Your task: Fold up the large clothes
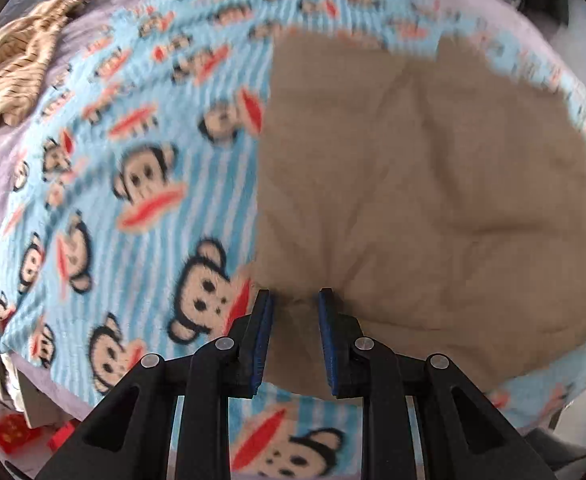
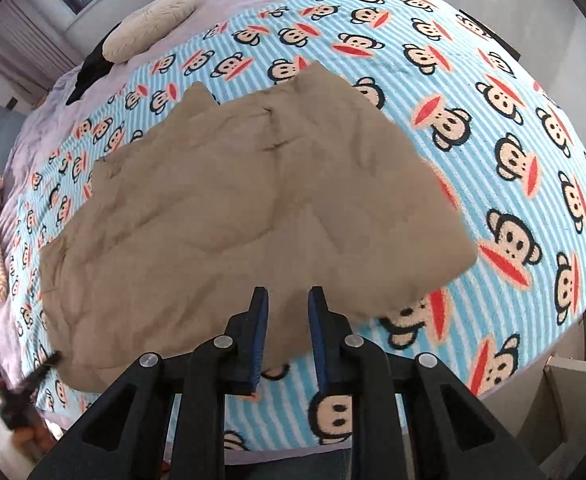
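My left fingers point(image 1: 295, 300) pinch the near corner of the tan garment point(image 1: 433, 184) lying on the monkey blanket point(image 1: 133, 184). My right fingers point(image 2: 288, 296) hover narrowly apart, empty, above its near edge; the garment stretches away from both.

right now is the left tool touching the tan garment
Touching. The left wrist view shows a bunched fold of the tan garment pinched between the left tool's blue pads.

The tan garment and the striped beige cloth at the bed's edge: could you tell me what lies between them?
Only the monkey-print blanket lies between the tan garment and the striped beige cloth; the left wrist view shows it best.
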`<state>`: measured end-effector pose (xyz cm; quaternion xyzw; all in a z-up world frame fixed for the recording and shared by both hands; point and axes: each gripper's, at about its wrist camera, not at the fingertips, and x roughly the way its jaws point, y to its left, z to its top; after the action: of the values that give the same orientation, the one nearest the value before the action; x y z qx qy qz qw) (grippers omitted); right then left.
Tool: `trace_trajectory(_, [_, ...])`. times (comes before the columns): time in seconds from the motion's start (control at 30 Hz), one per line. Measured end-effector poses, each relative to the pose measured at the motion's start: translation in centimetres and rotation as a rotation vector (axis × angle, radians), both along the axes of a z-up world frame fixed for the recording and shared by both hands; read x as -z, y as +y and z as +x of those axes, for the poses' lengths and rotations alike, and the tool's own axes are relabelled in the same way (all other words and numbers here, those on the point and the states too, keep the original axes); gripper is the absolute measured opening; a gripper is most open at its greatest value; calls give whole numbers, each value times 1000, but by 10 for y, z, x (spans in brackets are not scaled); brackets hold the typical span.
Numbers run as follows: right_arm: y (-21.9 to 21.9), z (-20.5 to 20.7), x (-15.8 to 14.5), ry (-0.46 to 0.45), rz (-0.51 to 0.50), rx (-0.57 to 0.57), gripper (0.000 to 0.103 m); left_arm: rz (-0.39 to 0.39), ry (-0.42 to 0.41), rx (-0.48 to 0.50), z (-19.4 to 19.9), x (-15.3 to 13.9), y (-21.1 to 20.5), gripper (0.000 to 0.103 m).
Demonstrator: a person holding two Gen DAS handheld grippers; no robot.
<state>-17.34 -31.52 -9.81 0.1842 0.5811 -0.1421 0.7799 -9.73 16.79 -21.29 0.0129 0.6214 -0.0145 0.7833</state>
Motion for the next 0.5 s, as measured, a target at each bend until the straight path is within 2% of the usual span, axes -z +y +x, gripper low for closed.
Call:
trace_trajectory(0.07, [4, -2, -7, -1, -31, 27, 23, -9, 13, -9, 1, 7, 2, 25])
trace_trajectory(0.2, [-4, 5, -9, 3, -54, 30, 23, -1, 5, 8, 6, 4, 1, 25])
trace_trajectory(0.3, [-6, 18, 13, 56, -68, 6, 23, 10, 4, -7, 12, -2, 5, 25])
trace_trajectory(0.4, [-15, 20, 48, 140, -71, 31, 22, -45, -66, -33, 20, -27, 14, 25])
trace_trajectory(0.5, [-20, 16, 63, 156, -56, 69, 22, -58, -142, 11, 44, -45, 12, 25])
